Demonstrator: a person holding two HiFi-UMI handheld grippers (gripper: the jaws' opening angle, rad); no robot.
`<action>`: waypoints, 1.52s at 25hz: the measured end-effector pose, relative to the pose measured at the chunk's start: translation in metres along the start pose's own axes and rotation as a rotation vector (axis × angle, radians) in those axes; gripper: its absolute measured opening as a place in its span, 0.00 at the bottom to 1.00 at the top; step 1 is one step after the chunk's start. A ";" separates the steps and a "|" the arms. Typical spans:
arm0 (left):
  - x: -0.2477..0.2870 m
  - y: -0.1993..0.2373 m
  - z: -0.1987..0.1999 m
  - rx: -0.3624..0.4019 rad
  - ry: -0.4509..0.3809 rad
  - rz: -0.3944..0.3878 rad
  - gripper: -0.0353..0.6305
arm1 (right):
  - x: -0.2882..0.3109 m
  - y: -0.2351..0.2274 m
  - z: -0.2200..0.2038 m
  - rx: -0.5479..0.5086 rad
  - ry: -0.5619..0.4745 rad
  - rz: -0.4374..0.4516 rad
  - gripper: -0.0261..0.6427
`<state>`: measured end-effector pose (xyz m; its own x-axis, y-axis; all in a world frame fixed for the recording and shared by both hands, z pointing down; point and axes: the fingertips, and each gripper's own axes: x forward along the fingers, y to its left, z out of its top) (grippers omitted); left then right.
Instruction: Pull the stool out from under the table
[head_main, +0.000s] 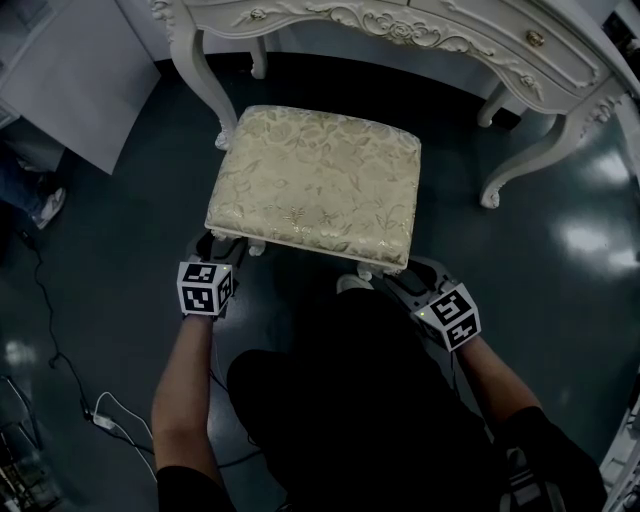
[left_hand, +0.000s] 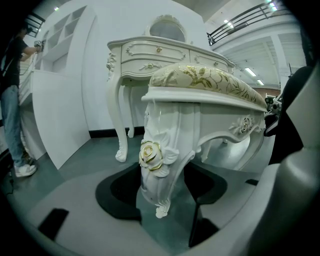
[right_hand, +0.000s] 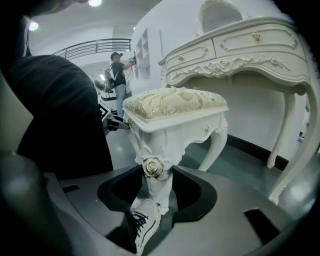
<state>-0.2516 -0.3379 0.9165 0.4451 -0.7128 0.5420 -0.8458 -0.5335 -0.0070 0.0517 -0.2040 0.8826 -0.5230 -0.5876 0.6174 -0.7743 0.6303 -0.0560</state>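
Cream-and-gold brocade covers the seat of the stool (head_main: 315, 185), over a white carved frame. It stands on the floor just in front of the table (head_main: 400, 30). Its far edge is near the table's front legs, and the whole cushion shows clear of the tabletop.

Left gripper (head_main: 225, 245): jaws closed round the near-left leg (left_hand: 157, 165) at its gilt rose carving, dark pads against both sides. Right gripper (head_main: 400, 275): the same hold on the near-right leg (right_hand: 156, 172), pads tight on the carved knee. Both point down at a slant, and each carries a cube of black-and-white square markers.

White shoe (right_hand: 142, 222) on the floor just under the right gripper, beside the leg's foot.

Table: white, scrolled carving, gold drawer knobs, curved legs, an oval mirror (left_hand: 167, 27) on top.

Floor (head_main: 120, 230): dark grey-green, glossy, throwing back the ceiling lights. A cable with a white power strip (head_main: 100, 420) lies to the left. A white panel (head_main: 70, 70) stands left of the table.

Further off, a person (right_hand: 119, 80) stands at tall white shelves. A railed upper level (right_hand: 90, 47) runs above.
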 end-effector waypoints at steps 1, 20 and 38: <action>0.000 0.000 0.000 0.001 -0.003 0.000 0.47 | 0.000 0.000 0.000 -0.001 0.001 -0.001 0.35; -0.124 -0.011 0.060 -0.094 -0.222 0.093 0.06 | -0.080 -0.005 0.130 -0.083 -0.263 -0.099 0.08; -0.149 -0.082 0.200 -0.152 -0.246 0.086 0.06 | -0.035 0.051 0.269 -0.181 -0.101 0.252 0.08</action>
<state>-0.1900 -0.2793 0.6683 0.4124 -0.8513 0.3244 -0.9094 -0.4054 0.0924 -0.0651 -0.2874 0.6471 -0.7299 -0.4438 0.5200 -0.5452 0.8367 -0.0511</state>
